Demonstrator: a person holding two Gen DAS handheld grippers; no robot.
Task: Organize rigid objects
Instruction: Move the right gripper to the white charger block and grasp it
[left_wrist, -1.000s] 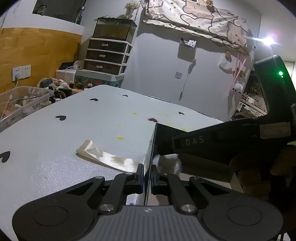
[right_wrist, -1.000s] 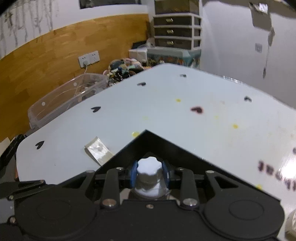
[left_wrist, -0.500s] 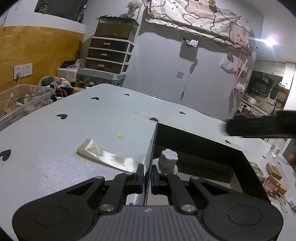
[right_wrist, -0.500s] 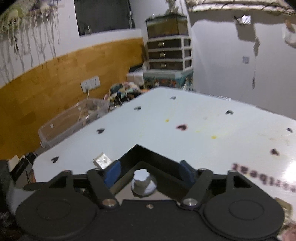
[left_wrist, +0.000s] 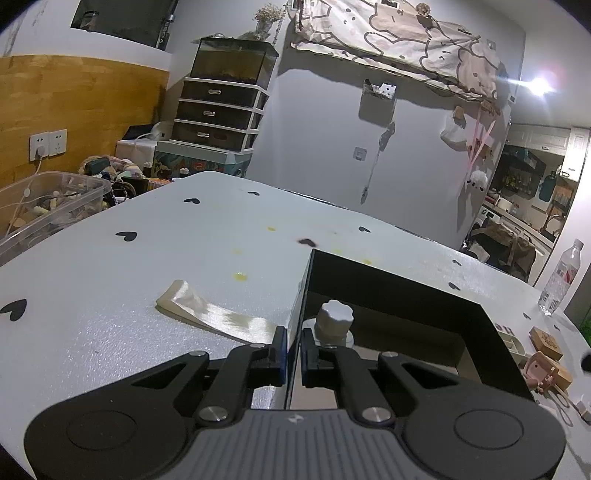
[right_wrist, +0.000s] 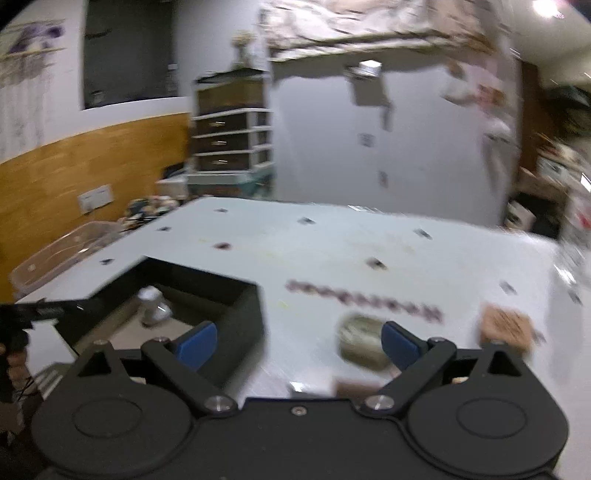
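1. On the white heart-print worktop (left_wrist: 155, 258) sits an open black box w/ tall walls (left_wrist: 391, 280); same box shows at lower left in the right wrist view (right_wrist: 236, 295).
2. Left tongs (left_wrist: 293, 347) are clenched on the box's near-left wall: blue pads press it from both sides, wall edge runs up between them.
3. Inside the box, near that left corner, a small white jar w/ scalloped lid (left_wrist: 334, 319) stands upright on the box floor, just beyond the left tongs' inner finger; not gripped. Right view shows it too (right_wrist: 152, 304), blurred.
4. Right tongs (right_wrist: 297, 341) are spread wide, have just been opening; nothing betw. the blue pads (right_wrist: 195, 341). They hang over bare worktop to the right of the box; whole right view is motion-blurred.
5. A flat strip of cream glossy ribbon (left_wrist: 214, 314) lies on the worktop just left of the box, its near end beside the left tongs.
6. Right of the box: a round greenish-grey item (right_wrist: 364, 341), too blurred to name, just beside the right tongs' right pad; a brown square block (right_wrist: 508, 328) further right.
7. Left view, far right edge: wooden blocks (left_wrist: 546, 341), a pinkish small object (left_wrist: 541, 371), and a clear plastic water bottle (left_wrist: 559, 278) upright near the worktop's edge.
8. A clear plastic storage bin (left_wrist: 44, 206) w/ mixed contents sits off the worktop's left side.
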